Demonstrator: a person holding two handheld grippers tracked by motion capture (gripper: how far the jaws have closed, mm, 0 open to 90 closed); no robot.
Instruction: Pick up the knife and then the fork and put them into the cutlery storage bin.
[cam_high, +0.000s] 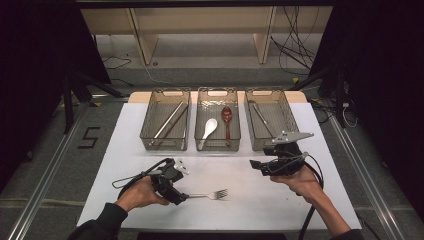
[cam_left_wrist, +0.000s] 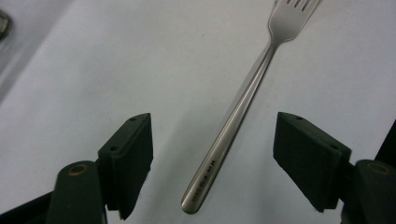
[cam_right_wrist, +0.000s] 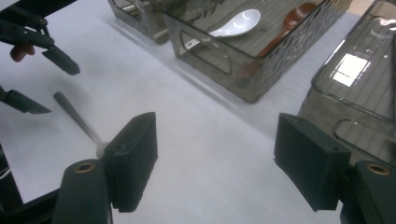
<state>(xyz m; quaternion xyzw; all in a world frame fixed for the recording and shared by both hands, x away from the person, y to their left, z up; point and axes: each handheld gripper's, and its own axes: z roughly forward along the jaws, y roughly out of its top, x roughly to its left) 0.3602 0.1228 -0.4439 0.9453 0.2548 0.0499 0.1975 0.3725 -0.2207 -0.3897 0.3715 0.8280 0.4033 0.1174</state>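
Three mesh baskets (cam_high: 165, 142) — white spoon (cam_high: 208, 131), brown spoon (cam_high: 227, 120) inside.

A large black digit "5" (cam_high: 90, 137) is marked on the grey floor left of the table. The fork (cam_left_wrist: 243, 100) has a small stamped marking near the handle's end, too small to read.

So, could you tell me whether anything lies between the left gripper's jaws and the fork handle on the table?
Nothing visible does. The left gripper is open, and the fork lies on the bare white table cover with the end of its handle already between the jaws, touching neither pad. No other item lies near it.
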